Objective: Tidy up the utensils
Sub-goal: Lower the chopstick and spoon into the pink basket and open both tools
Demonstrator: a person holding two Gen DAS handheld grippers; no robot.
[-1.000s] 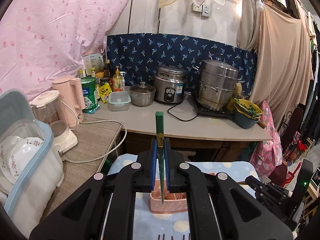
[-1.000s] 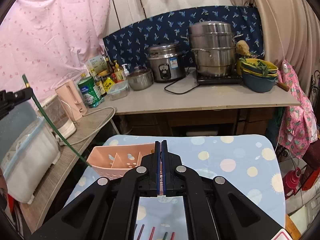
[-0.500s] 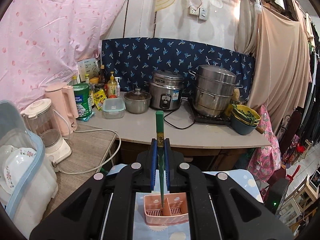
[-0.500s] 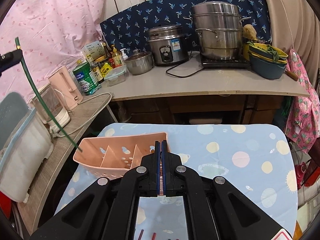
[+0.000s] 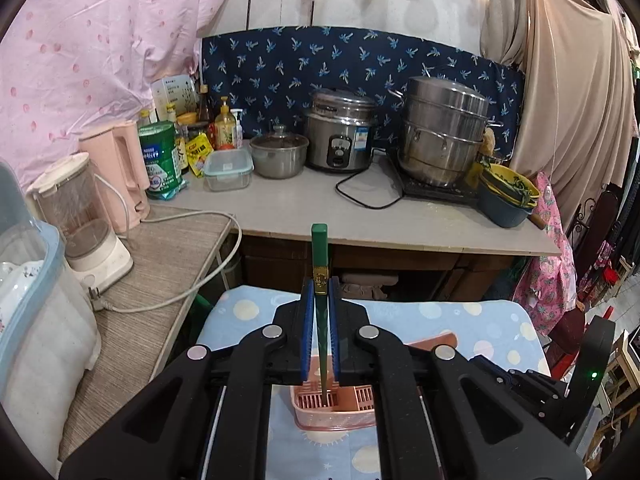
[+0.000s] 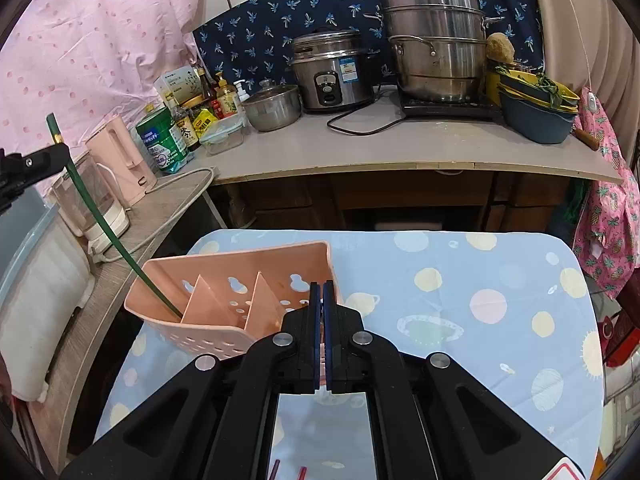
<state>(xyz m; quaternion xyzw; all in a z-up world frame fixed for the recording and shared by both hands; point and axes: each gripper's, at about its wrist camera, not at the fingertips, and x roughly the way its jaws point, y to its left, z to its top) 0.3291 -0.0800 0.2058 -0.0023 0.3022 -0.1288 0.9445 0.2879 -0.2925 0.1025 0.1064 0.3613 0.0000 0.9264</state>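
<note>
My left gripper (image 5: 320,292) is shut on a green chopstick (image 5: 319,248) and holds it upright. Its lower tip reaches into the leftmost compartment of the pink utensil caddy (image 5: 334,412), which stands on the blue dotted tablecloth. In the right wrist view the same chopstick (image 6: 108,224) slants down from the left gripper (image 6: 32,164) into the caddy (image 6: 236,300). My right gripper (image 6: 322,304) is shut and empty, just in front of the caddy's right end. The ends of red chopsticks (image 6: 301,473) lie on the cloth under it.
A counter behind the table carries a rice cooker (image 6: 330,70), a steamer pot (image 6: 438,44), a small pot, bottles and bowls. On the left stand a blender (image 5: 86,216), a pink kettle and a dish box (image 5: 24,280). The tablecloth (image 6: 460,300) stretches right of the caddy.
The left gripper has lowered the green chopstick, so its tip now sits inside the caddy's left compartment. The right gripper has moved closer to the caddy and stayed shut.
</note>
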